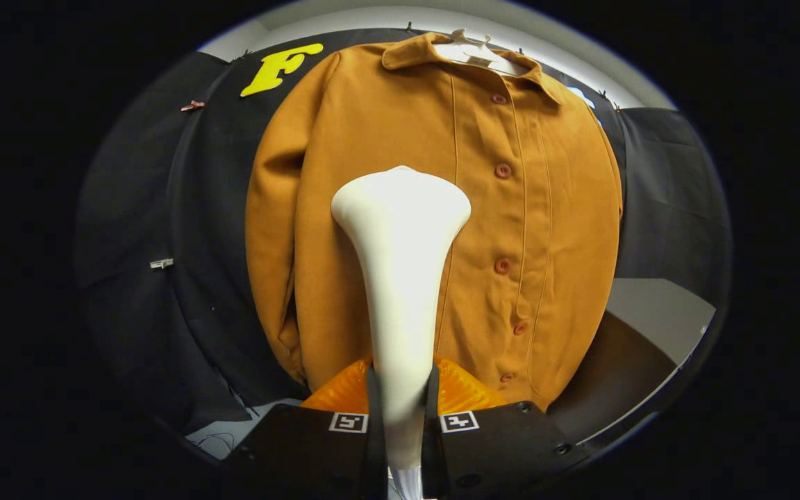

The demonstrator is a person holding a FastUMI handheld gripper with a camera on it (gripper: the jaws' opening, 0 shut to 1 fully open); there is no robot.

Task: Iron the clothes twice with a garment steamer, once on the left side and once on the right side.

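Nearest: gripper (401, 406) w/ both black fingers (374, 417) pressed against the neck of the white garment steamer (400, 278), clamped on it from either side. Each finger block carries a small square black-and-white marker (348, 422) on top; nothing readable as text. Just under and ahead of the fingers, an orange ribbed translucent part (462, 392) spreads out to both sides of the steamer neck; can't tell what it belongs to. The steamer runs fwd from between the fingers, narrow at the grip, flaring to a broad rounded head that sits over the lower-middle of the jacket front, left of the button line; whether the head touches the cloth can't be told. Beyond it: mustard-brown jacket (435, 208) hanging on a white hanger (473, 52), collar up top, row of reddish buttons (503, 170) down the placket, one sleeve hanging along the left. Behind the jacket, black cloth wall (671, 180) w/ a few small clips (162, 263) pinning it. Lower right, a pale grey surface (657, 312) past the jacket hem; a lighter patch also shows lower left by the gripper. White wall or ceiling strip (372, 17) above the cloth. No brand marks legible.
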